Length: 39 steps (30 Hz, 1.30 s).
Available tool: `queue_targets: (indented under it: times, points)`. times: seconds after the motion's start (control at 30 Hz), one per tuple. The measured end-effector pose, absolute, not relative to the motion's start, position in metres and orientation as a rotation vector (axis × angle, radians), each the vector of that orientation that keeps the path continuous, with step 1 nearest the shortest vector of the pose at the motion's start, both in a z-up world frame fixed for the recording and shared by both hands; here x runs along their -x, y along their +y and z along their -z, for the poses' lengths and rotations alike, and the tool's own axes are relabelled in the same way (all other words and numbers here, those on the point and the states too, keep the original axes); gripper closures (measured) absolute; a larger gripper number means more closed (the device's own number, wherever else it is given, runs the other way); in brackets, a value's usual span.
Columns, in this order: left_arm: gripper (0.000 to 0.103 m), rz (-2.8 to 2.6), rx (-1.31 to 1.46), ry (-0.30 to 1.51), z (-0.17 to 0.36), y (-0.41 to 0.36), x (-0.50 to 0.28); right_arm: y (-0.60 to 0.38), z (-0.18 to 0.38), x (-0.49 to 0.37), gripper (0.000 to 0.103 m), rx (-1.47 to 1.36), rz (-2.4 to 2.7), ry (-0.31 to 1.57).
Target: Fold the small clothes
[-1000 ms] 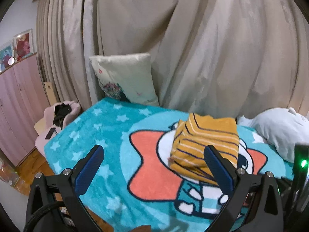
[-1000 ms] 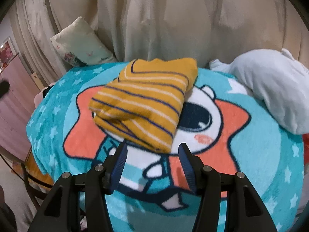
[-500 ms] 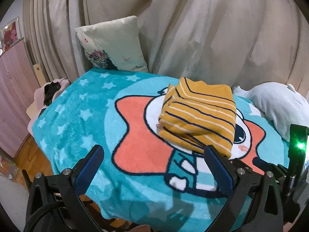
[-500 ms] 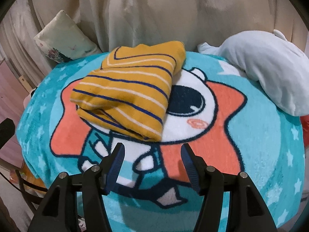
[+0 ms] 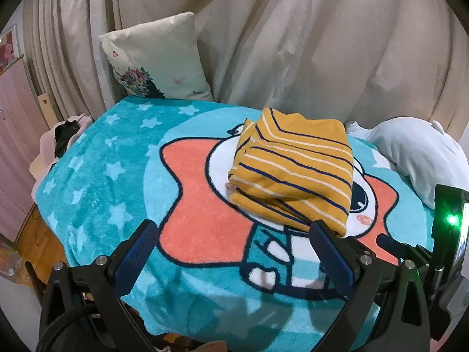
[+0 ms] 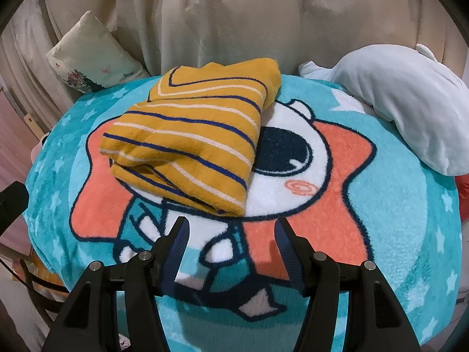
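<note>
A folded mustard-yellow garment with navy and white stripes lies on the teal cartoon blanket; it also shows in the right wrist view. My left gripper is open and empty, held above the blanket's near edge, its right finger just in front of the garment's near corner. My right gripper is open and empty, a little short of the garment's near edge. Part of the right gripper's body with a green light shows at the right of the left wrist view.
A floral cushion leans on the beige curtain at the back left. A pale blue plush pillow lies at the blanket's right. A pink chair with dark items stands left of the bed. The blanket drops off at the near edge.
Both views have tilted down and drawn slightly nearer to the blanket and garment. The garment has not moved. Both grippers stay open.
</note>
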<state>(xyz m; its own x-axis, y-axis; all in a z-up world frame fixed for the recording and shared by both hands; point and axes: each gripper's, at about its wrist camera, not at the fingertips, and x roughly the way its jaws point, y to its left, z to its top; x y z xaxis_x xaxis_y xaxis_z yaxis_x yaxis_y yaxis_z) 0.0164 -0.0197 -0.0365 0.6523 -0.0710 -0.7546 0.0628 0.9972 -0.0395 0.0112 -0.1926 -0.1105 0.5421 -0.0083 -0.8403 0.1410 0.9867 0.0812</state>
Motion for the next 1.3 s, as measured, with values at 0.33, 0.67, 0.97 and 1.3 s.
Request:
queue_targets:
  times: [0.33, 0.67, 0.97, 1.3]
  points:
    - [0.000, 0.092, 0.024, 0.890, 0.046, -0.014, -0.026, -0.185, 0.119, -0.018, 0.038, -0.125, 0.093, 1.022]
    - [0.000, 0.106, 0.046, 0.915, 0.053, -0.007, -0.030, -0.174, 0.123, -0.021, 0.038, -0.092, 0.099, 1.037]
    - [0.000, 0.119, 0.059, 0.934, 0.056, -0.003, -0.032, -0.174, 0.120, -0.020, 0.038, -0.086, 0.136, 1.027]
    - [0.000, 0.128, 0.051, 0.945, 0.057, -0.005, -0.025, -0.172, 0.121, -0.014, 0.038, -0.083, 0.132, 1.031]
